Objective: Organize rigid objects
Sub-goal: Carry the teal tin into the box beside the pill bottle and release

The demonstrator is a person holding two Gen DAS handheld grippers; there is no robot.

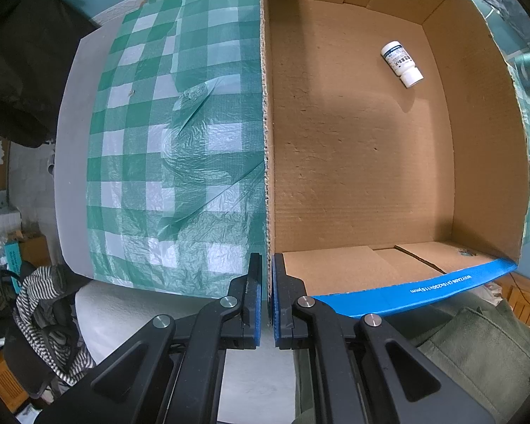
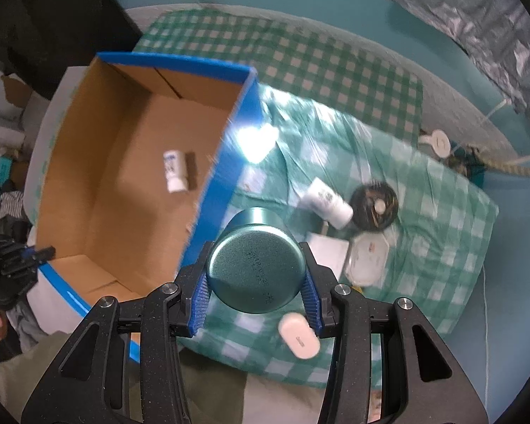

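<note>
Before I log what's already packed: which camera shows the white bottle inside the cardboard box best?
The left wrist view. It looks straight down into the cardboard box, and the white bottle lies on its side there, sharp, with label print visible. In the right wrist view the same bottle is only a motion-blurred smear.

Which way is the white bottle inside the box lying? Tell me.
Tipped: the white bottle lies on its side on the cardboard box floor.

Green-check cloth on white table; striped garment on chair; teal wall behind.
</note>
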